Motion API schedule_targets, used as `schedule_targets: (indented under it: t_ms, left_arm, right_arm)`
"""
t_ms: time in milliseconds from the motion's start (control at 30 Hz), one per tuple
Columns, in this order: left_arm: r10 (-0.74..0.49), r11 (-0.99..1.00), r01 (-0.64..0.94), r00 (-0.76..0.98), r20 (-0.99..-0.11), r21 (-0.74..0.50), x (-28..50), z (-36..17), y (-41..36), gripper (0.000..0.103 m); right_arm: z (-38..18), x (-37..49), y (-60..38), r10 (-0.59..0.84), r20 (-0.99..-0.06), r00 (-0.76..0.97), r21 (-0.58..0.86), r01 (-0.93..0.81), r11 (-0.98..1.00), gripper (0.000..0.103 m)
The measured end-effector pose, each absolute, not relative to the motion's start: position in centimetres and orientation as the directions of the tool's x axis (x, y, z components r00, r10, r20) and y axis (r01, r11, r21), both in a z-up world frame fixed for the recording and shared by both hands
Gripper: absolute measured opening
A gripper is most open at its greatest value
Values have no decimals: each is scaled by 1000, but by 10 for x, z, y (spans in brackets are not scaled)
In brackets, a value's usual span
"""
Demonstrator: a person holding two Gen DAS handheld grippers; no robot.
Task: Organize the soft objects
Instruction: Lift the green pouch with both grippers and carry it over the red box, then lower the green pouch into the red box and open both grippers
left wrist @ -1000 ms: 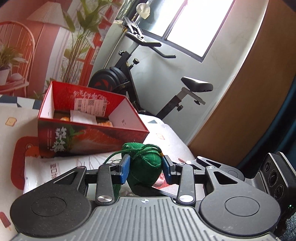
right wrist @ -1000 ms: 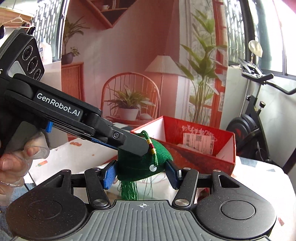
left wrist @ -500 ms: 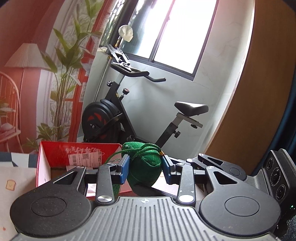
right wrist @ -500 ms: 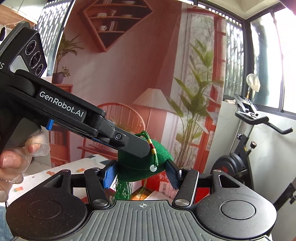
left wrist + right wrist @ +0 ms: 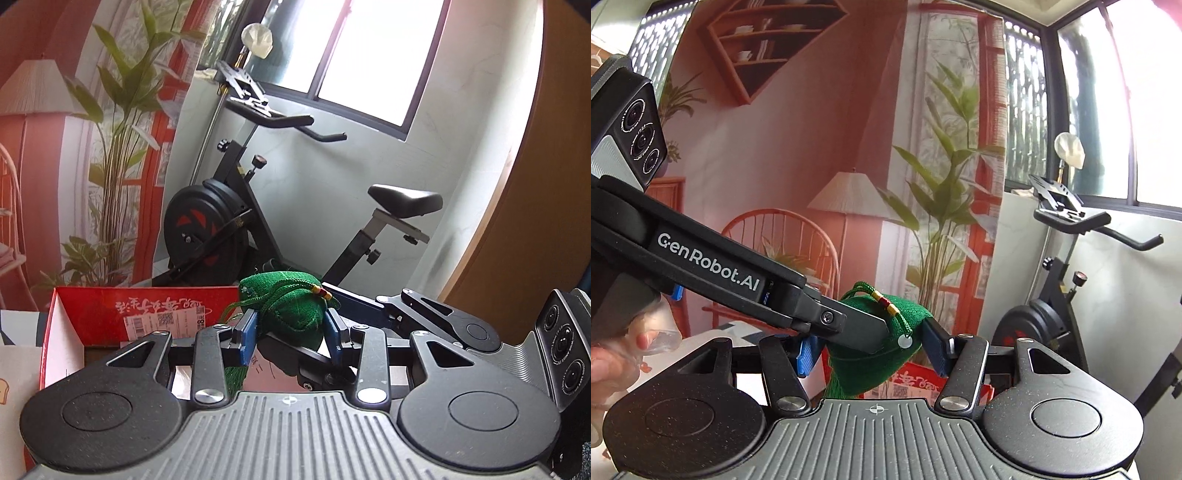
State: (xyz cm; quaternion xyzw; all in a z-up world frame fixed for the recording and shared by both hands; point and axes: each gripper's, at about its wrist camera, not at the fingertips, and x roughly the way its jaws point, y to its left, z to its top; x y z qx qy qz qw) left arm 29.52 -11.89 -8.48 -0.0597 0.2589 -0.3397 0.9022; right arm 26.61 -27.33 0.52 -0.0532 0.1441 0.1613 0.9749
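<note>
Looking past our own tools, we see the biggest things first: a painted wall scene [image 5: 820, 147] of lamp, chair and tall plant fills the right wrist view from nine o'clock to twelve o'clock, and an exercise bike [image 5: 236, 221] stands against the pale wall at the centre of the left wrist view, below a bright window [image 5: 376, 55] at one o'clock. A red box [image 5: 110, 310], open at the top with a printed label on its inner wall, sits at nine o'clock in the left wrist view, on a pale cloth [image 5: 14, 369] at the far left edge.

We hold a green pouch [image 5: 291, 306] between both tools at once. Our left gripper [image 5: 291, 328] has its blue pads [image 5: 247, 332] pinching the pouch from either side, just past the middle of the frame. Our right gripper [image 5: 871, 350] also closes on it; one pad [image 5: 807, 352] is partly hidden behind the left tool, which crosses in from nine o'clock, so contact on that side is hard to judge. The pouch hangs in the air, above and nearer than the box. A green cord [image 5: 882, 301] with small red and yellow beads lies across its top, and a green tassel [image 5: 236, 373] dangles below at six o'clock. Fingers of a hand [image 5: 613, 354] wrap the left tool's handle at eight o'clock.
</note>
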Motion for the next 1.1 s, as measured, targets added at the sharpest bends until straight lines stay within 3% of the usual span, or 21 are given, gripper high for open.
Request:
schedule_targets:
  t_ms: [433, 667, 1100]
  left_arm:
    - [-600, 787, 534, 548, -583, -309, 325, -143, -149, 40]
    - [-534, 830, 504, 597, -599, -238, 321, -142, -145, 40]
    - [-430, 892, 421, 683, -591, -162, 251, -133, -68, 41]
  right_arm:
    - [-81, 281, -308, 272, -446, 853, 132, -238, 962, 54]
    - [-97, 272, -310, 229, -497, 837, 126, -192, 973, 55]
    - [-101, 202, -305, 255, -490, 834, 249, -146, 957, 57]
